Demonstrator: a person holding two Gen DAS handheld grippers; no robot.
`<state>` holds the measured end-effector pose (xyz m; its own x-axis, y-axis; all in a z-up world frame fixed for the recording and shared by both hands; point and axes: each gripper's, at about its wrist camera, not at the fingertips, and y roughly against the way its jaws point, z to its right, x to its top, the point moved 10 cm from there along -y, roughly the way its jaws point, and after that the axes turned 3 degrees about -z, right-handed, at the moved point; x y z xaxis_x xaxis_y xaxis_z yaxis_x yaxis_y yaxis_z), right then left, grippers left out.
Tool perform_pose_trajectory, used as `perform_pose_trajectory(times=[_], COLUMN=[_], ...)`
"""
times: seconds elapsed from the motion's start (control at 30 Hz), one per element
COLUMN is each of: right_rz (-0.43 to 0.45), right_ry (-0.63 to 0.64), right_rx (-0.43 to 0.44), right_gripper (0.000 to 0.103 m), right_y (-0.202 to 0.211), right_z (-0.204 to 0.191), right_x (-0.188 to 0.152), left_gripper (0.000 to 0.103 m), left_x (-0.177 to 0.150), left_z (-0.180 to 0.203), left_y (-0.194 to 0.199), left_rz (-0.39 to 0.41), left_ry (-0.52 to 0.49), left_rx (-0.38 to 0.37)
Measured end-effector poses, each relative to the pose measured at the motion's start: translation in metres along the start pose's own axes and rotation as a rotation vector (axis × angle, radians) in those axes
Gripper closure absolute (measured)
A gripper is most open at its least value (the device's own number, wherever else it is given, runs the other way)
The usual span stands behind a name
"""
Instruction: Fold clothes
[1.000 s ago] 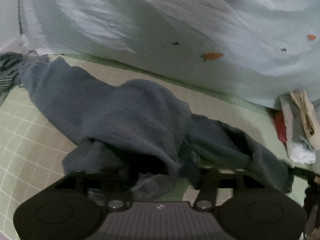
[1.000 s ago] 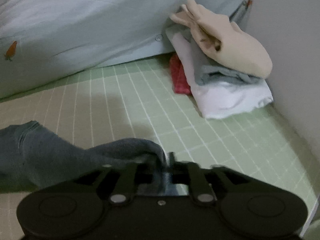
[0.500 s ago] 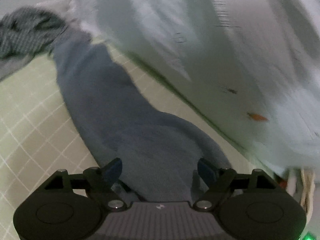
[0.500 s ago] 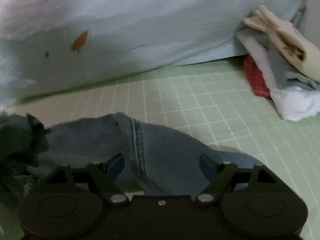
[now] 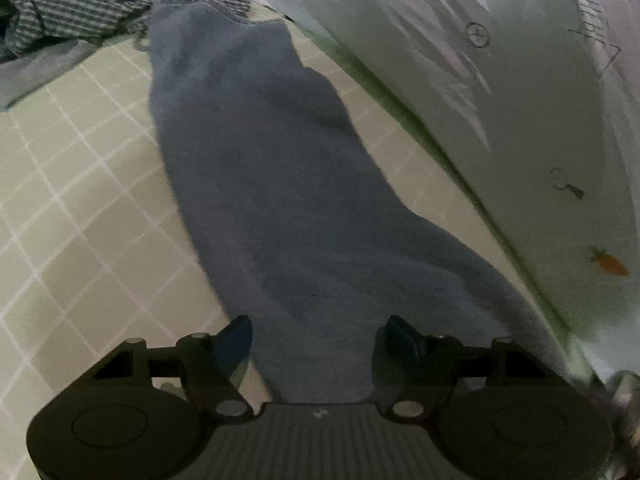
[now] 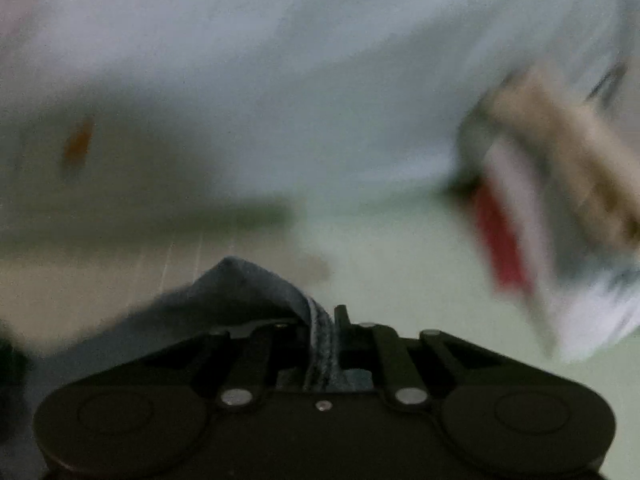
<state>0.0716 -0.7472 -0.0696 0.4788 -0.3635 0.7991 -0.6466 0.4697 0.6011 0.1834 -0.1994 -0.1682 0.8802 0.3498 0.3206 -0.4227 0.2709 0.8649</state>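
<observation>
A dark blue-grey garment (image 5: 256, 168) lies stretched out long on the green checked mat (image 5: 72, 184), running away from me toward the far left. My left gripper (image 5: 318, 334) is open, its jaws wide apart over the near end of the garment. In the blurred right wrist view my right gripper (image 6: 326, 320) is shut on a stitched hem of the same blue-grey garment (image 6: 236, 288), lifted a little off the mat.
A striped grey garment (image 5: 92, 0) is heaped at the far left. A pale blue quilt with carrot prints (image 5: 500, 92) runs along the right side. A stack of folded clothes (image 6: 556, 208), beige, white and red, sits at the right of the mat.
My left gripper let go of the garment and now hangs open over it, the cloth laid out flat. My right gripper opened half a second ago and has shut again on the hem.
</observation>
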Motion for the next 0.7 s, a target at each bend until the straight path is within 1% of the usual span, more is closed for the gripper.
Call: perform_pose_trajectory(times=[0.07, 0.1, 0.13, 0.17, 0.2, 0.27, 0.3, 0.33, 0.37, 0.47, 0.57, 0.7], right_rz=[0.130, 0.169, 0.171, 0.131, 0.082, -0.003, -0.035, -0.061, -0.086, -0.162, -0.236, -0.309], right_ry=[-0.073, -0.096, -0.090, -0.055, -0.033, -0.020, -0.022, -0.029, -0.037, -0.058, -0.084, -0.078], right_rx=[-0.037, -0.073, -0.131, -0.185, -0.200, -0.186, -0.172, -0.153, -0.134, -0.077, -0.019, 0.088], right_gripper=[0.092, 0.087, 0.064, 0.050, 0.040, 0.041, 0.036, 0.029, 0.027, 0.026, 0.026, 0.025], right_y=[0.013, 0.016, 0.012, 0.003, -0.005, -0.014, -0.015, -0.014, -0.012, -0.008, -0.002, 0.012], right_z=[0.014, 0.020, 0.025, 0.028, 0.028, 0.026, 0.024, 0.020, 0.017, 0.006, -0.007, -0.051], right_x=[0.039, 0.050, 0.054, 0.051, 0.042, 0.020, 0.009, -0.002, -0.014, -0.048, -0.079, -0.110], left_gripper=[0.029, 0.028, 0.028, 0.028, 0.028, 0.028, 0.027, 0.025, 0.025, 0.025, 0.025, 0.025], left_x=[0.002, 0.003, 0.005, 0.008, 0.011, 0.017, 0.020, 0.024, 0.025, 0.028, 0.026, 0.017], left_z=[-0.010, -0.014, -0.019, -0.024, -0.028, -0.032, -0.034, -0.035, -0.034, -0.030, -0.020, -0.011], left_y=[0.001, 0.001, 0.000, -0.002, -0.004, -0.003, -0.004, -0.006, -0.009, -0.018, -0.024, -0.024], left_rz=[0.008, 0.013, 0.015, 0.014, 0.016, 0.030, 0.038, 0.042, 0.037, 0.014, 0.002, -0.011], left_ry=[0.002, 0.009, 0.020, 0.036, 0.050, 0.060, 0.060, 0.060, 0.059, 0.052, 0.023, -0.013], left_rx=[0.030, 0.038, 0.041, 0.042, 0.043, 0.047, 0.049, 0.053, 0.052, 0.046, 0.026, 0.018])
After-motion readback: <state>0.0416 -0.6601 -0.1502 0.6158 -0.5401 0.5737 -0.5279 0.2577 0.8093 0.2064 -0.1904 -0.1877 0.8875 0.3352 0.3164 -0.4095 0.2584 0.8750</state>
